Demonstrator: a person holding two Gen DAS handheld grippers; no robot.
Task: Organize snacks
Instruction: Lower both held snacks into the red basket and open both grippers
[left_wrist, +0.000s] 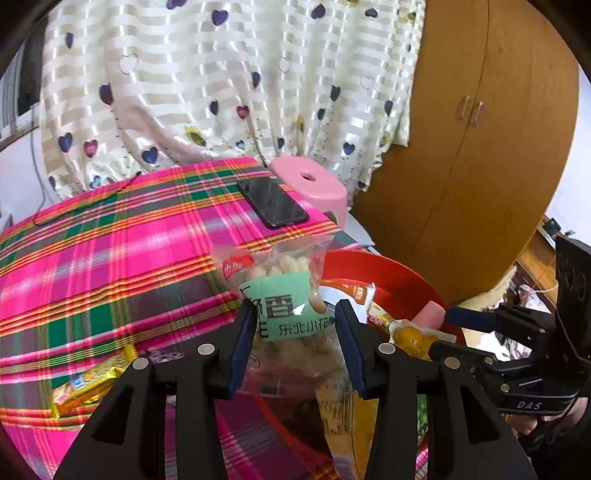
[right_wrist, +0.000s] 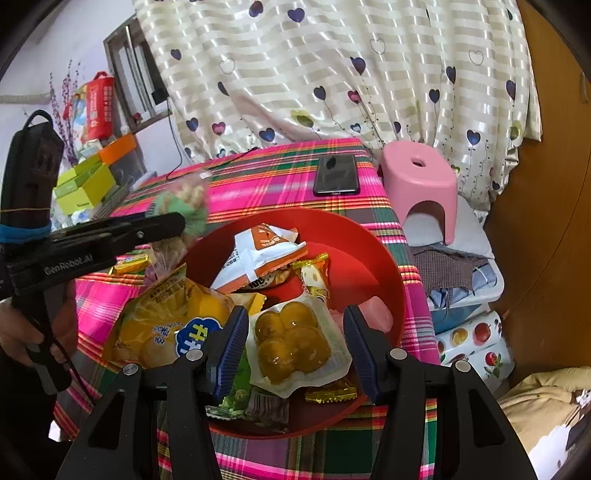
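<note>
my left hand-held gripper (left_wrist: 295, 325) is clamping the peanut bag (left_wrist: 286, 295), lifted at 10 o'clock of the red bowl (right_wrist: 384, 273). my right hand-held gripper (right_wrist: 291, 343) is hanging released, jaws wide around the yellow jelly pack (right_wrist: 295, 343) in the bowl.

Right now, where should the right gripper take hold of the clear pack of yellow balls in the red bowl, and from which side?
Grip the yellow-ball pack across its bulging middle, coming from above and from the near rim of the red bowl. It lies flat on top of the other snacks, and the right gripper already straddles it with open jaws. The thin sealed edges would probably slip.
</note>
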